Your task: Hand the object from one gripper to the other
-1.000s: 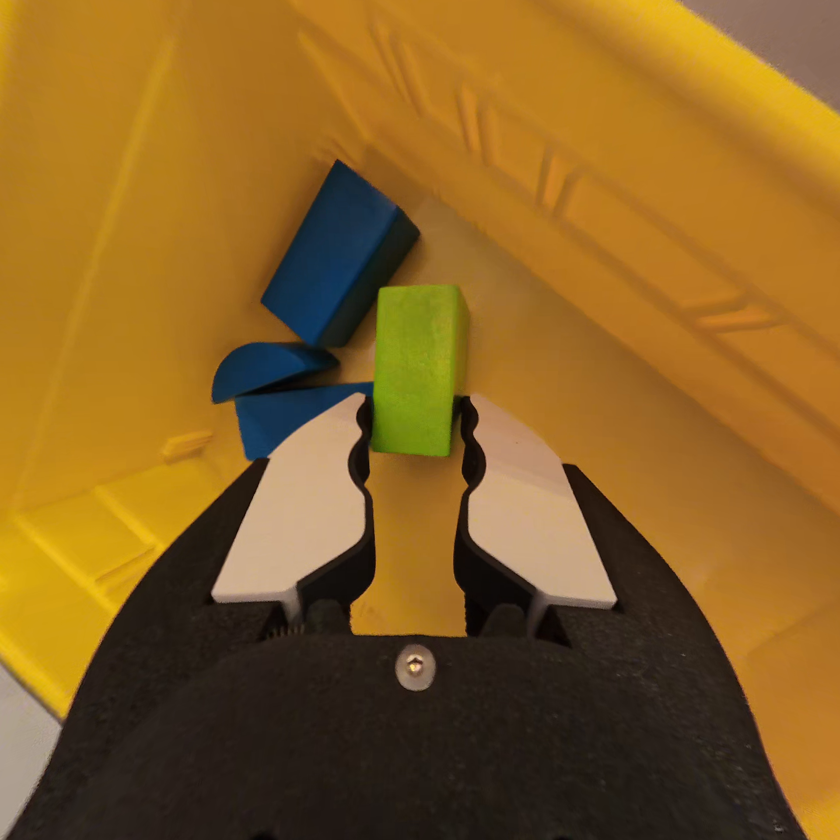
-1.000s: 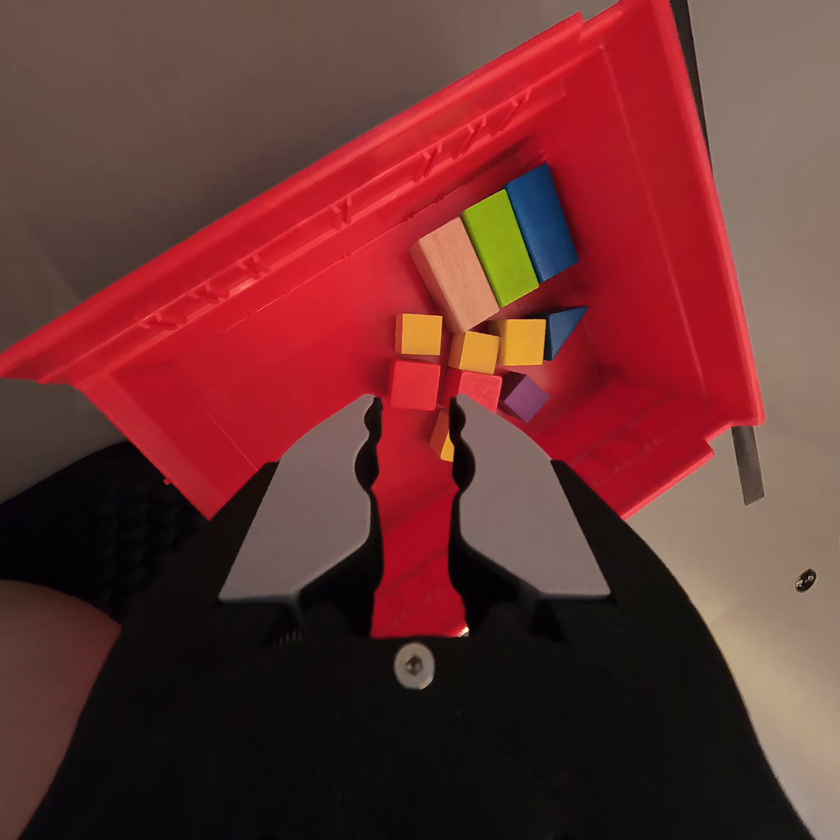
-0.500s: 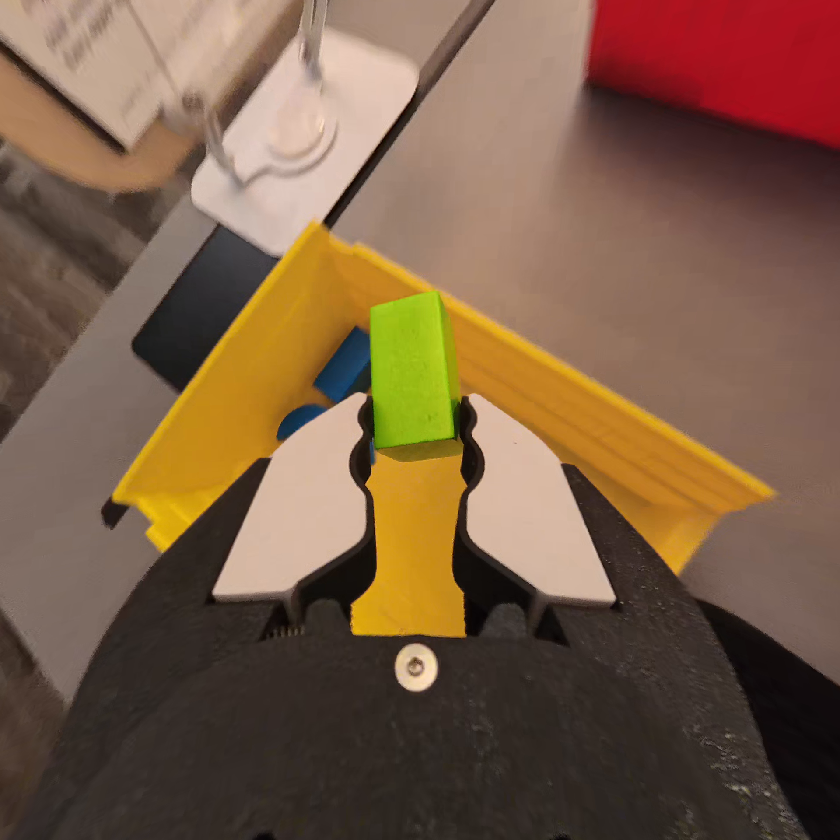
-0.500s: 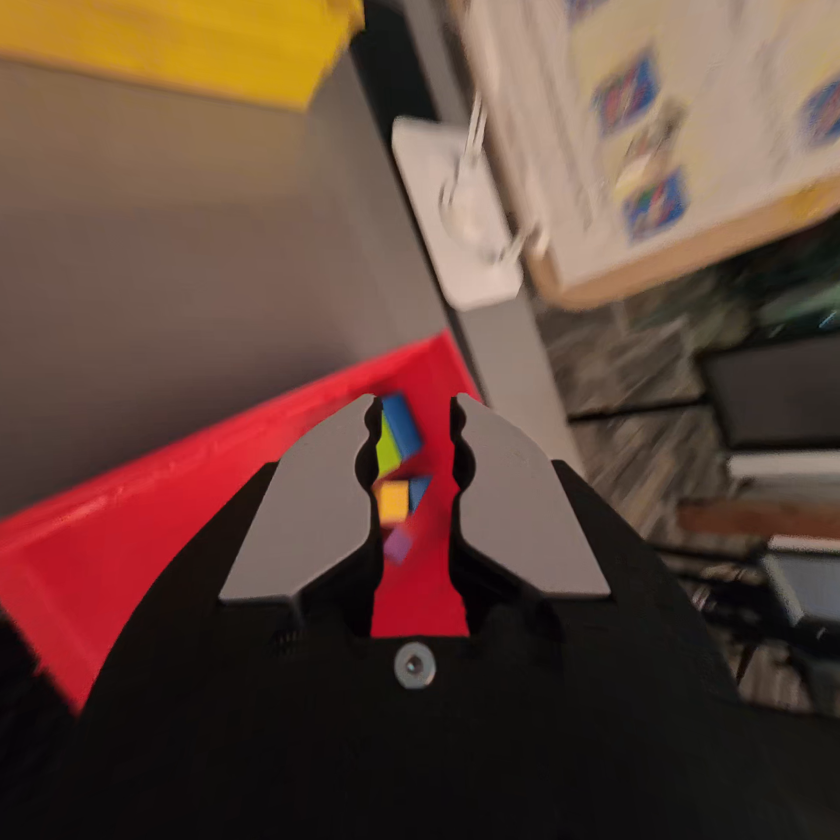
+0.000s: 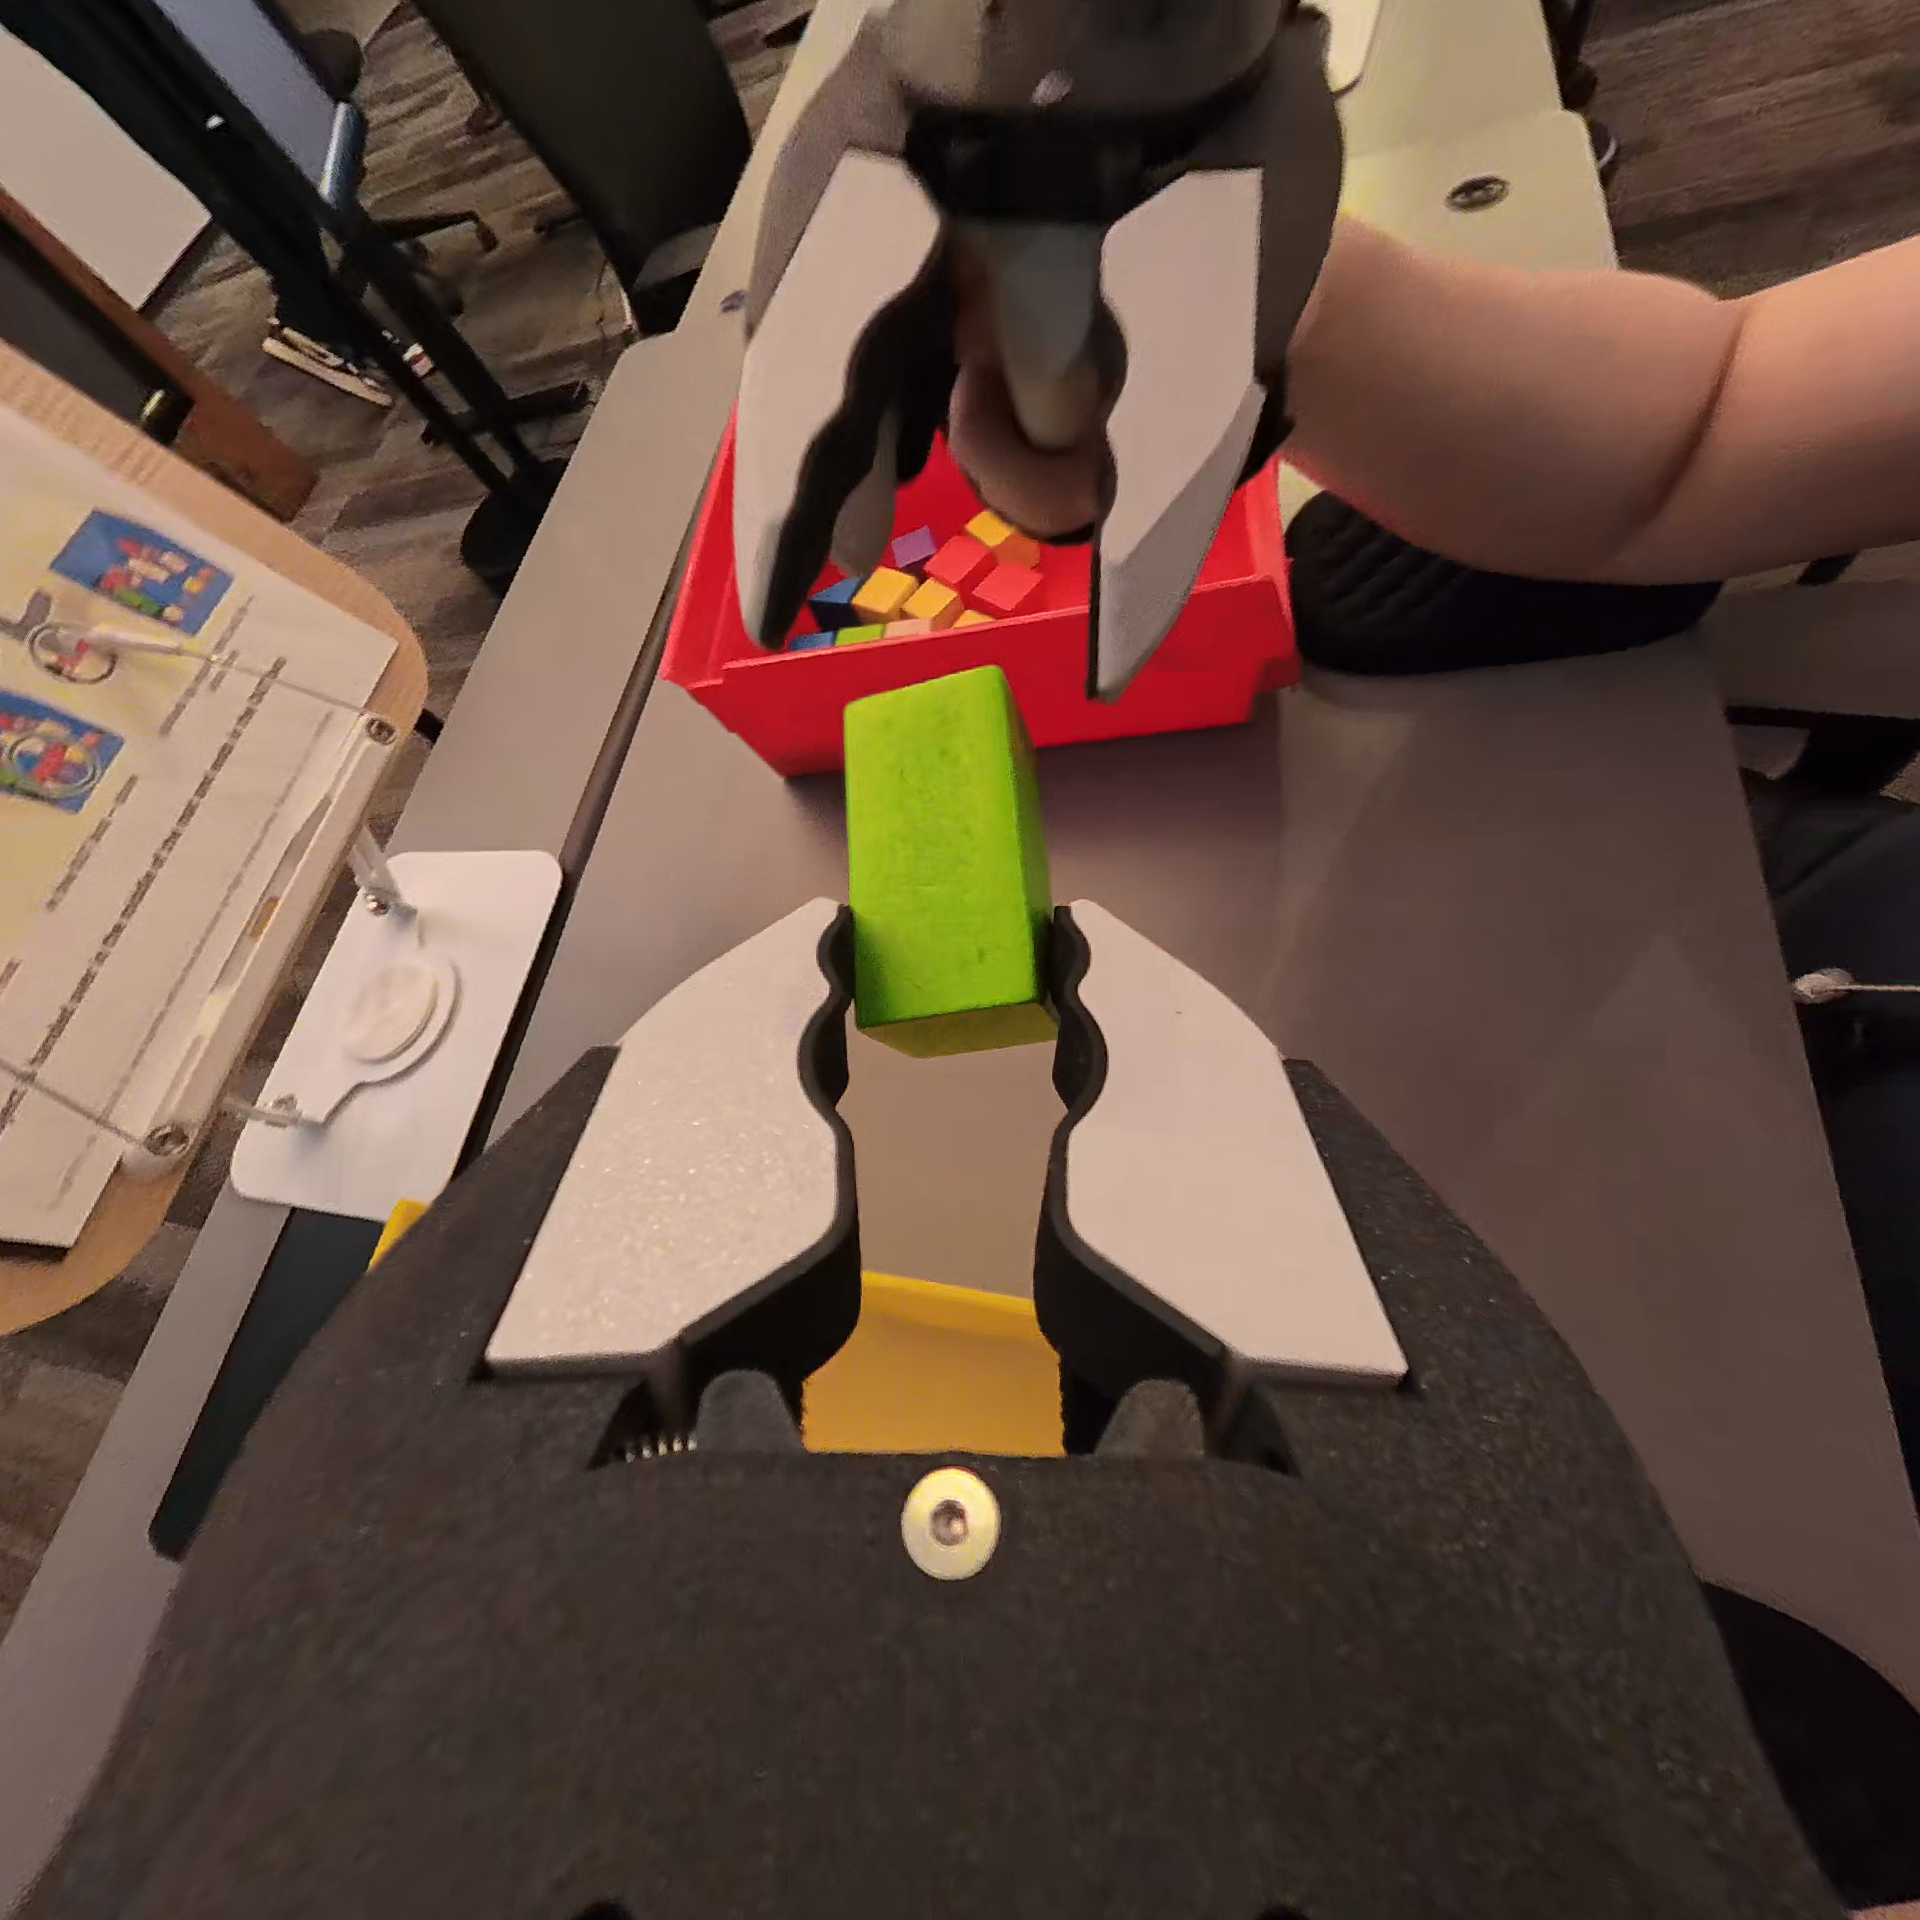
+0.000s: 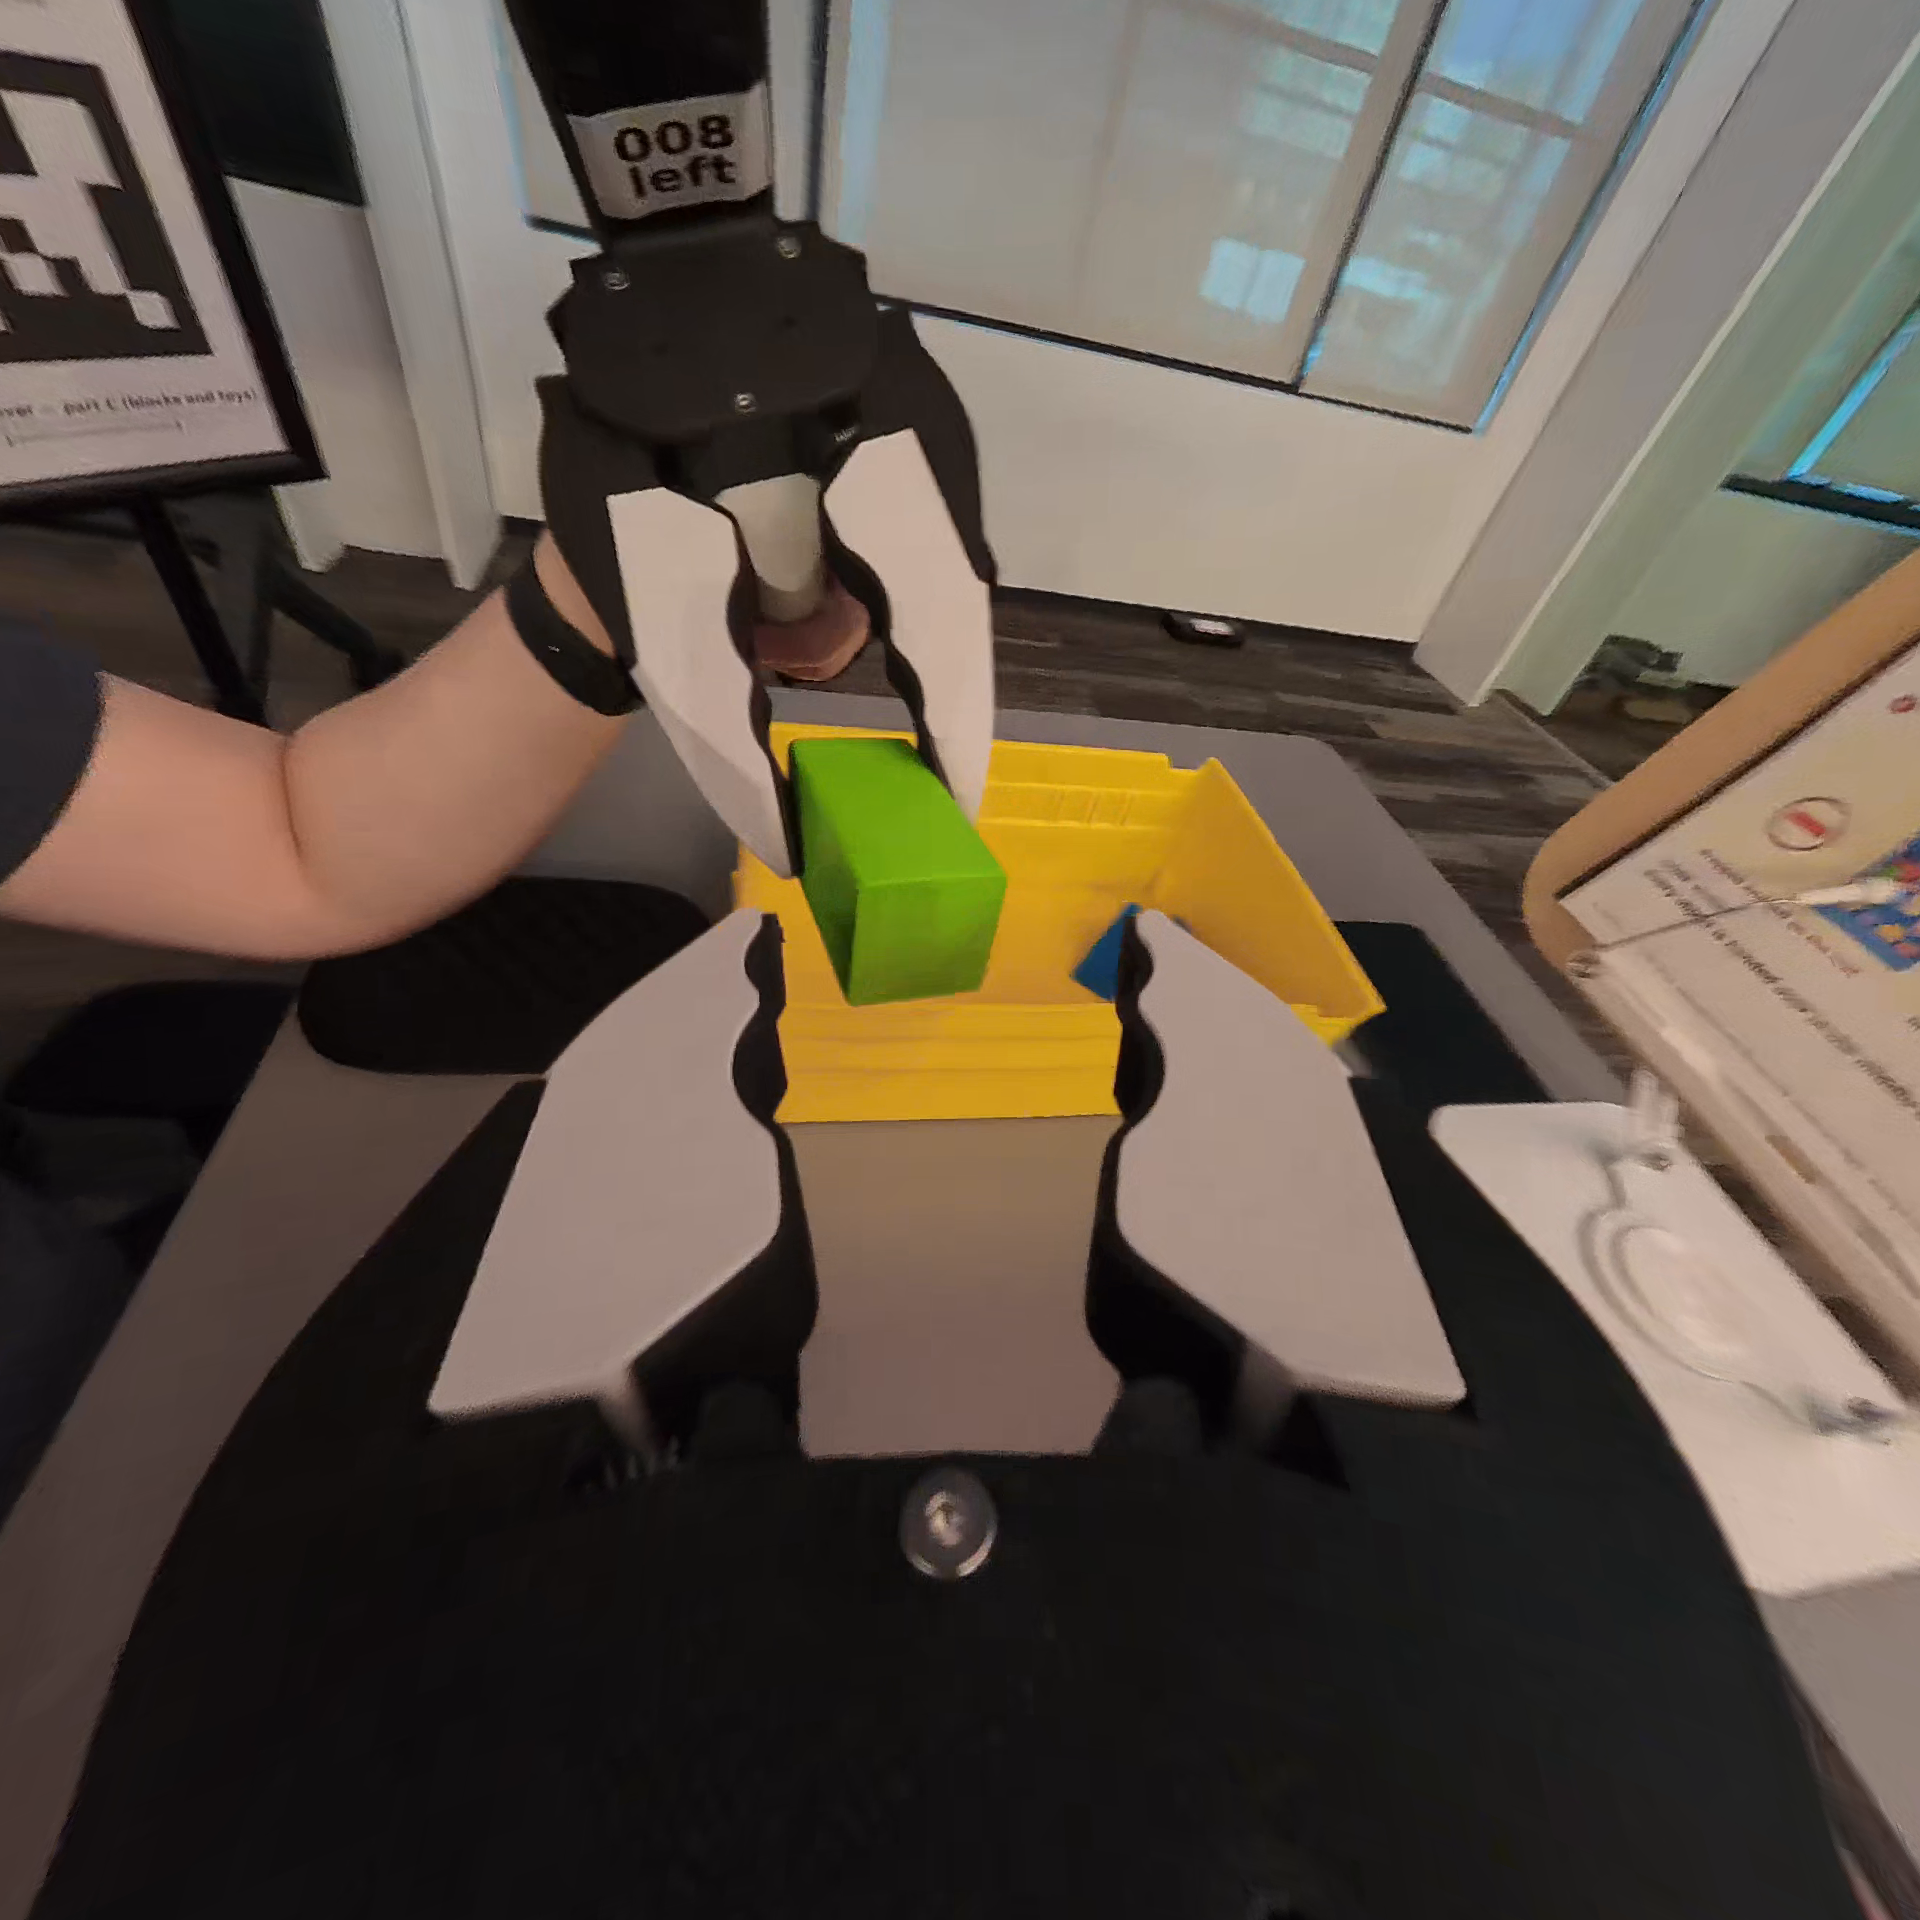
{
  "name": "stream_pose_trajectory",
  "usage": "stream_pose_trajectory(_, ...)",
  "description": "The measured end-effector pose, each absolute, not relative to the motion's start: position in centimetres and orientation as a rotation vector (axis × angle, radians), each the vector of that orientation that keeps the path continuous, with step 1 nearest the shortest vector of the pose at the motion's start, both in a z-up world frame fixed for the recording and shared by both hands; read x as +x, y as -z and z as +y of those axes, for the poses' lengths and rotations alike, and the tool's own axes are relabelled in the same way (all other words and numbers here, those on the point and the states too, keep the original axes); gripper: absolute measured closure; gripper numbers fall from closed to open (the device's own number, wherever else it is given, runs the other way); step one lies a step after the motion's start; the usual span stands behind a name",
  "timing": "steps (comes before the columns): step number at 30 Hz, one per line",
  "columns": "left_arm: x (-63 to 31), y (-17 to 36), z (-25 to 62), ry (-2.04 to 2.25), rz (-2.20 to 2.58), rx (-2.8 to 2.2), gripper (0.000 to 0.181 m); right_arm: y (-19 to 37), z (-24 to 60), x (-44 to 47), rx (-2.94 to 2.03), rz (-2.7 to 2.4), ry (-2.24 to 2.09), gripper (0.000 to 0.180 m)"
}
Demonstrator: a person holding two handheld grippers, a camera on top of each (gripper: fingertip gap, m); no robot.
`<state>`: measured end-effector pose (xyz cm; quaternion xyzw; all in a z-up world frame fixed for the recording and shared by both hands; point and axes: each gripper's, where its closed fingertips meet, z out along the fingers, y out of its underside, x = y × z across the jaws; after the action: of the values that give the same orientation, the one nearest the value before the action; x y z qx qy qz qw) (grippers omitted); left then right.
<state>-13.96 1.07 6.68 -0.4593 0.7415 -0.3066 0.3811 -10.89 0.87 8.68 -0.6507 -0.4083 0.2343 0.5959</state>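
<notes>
In the left wrist view, nearest the camera, the left hand-held gripper (image 5: 951, 961) is closed on the near end of the green block (image 5: 940, 862), its pads pressing the block's two long sides. Most of the block juts forward past the fingertips, clear of the grey worktop (image 5: 1403, 935) below. A corner of the yellow bin (image 5: 925, 1371) shows beneath the jaws.

Just beyond the block's free end hangs the right hand-held gripper (image 5: 935, 634), jaws spread wide and empty, pointing back toward the block. Its tips are near the block but not touching it. Behind it sits the red bin (image 5: 1195, 644) with small coloured cubes (image 5: 935, 582) inside.

The right wrist view agrees: the right gripper's fingers (image 6: 644, 1164) stand well apart with the block ahead of them, not yet between them.

Judging from this, the receiving grasp is still to come. The risks:
- The block is held only by its near end, so a push from an off-centre approaching finger could pivot it in the left pads.
- If the left gripper lets go before the right has closed firmly, the block drops to the worktop.
- The two grippers face each other closely, so the fingertips could collide, given how little free block there is.
</notes>
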Motion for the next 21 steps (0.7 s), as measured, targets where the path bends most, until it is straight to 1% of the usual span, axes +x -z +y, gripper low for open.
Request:
stream_pose_trajectory(3,-13.7,-6.4,0.1,0.775,1.927,-1.145,0.145,-7.6,0.3,-12.3,-1.542,-0.996,-0.675,0.119)
stream_pose_trajectory(5,-13.6,-6.2,-0.1,0.773,1.941,-1.146,0.145,-7.0,0.0,-12.7,-1.544,-1.036,-0.696,0.131)
stream_pose_trajectory(8,-13.5,-5.9,-0.5,0.793,1.966,-1.146,0.145,-6.5,0.0,-13.0,-1.557,-1.062,-0.677,0.142)
stream_pose_trajectory(11,-13.5,-5.7,-0.5,0.776,1.966,-1.120,0.145,-6.4,-0.1,-12.9,-1.576,-1.074,-0.677,0.144)
stream_pose_trajectory(12,-13.5,-5.8,-0.7,0.780,1.966,-1.107,0.143,-6.2,-0.2,-12.7,-1.596,-1.086,-0.668,0.144)
stream_pose_trajectory(13,-13.4,-6.0,-0.7,0.787,1.954,-1.098,0.130,-6.1,-0.2,-12.3,-1.615,-1.094,-0.635,0.144)
stream_pose_trajectory(14,-13.4,-6.2,-0.7,0.792,1.937,-1.102,0.116,-6.1,-0.2,-11.5,-1.636,-1.105,-0.595,0.144)
stream_pose_trajectory(15,-13.5,-6.5,-0.5,0.796,1.924,-1.113,0.111,-6.2,-0.5,-10.5,-1.652,-1.117,-0.558,0.144)
stream_pose_trajectory(18,-14.2,-7.2,-0.2,0.836,1.893,-1.132,0.110,-7.4,-1.4,-4.7,-1.709,-1.075,-0.390,0.144)
stream_pose_trajectory(21,-14.7,-7.7,0.3,0.842,1.864,-1.135,0.114,-6.8,-3.0,3.1,-1.853,-0.947,-0.281,0.144)
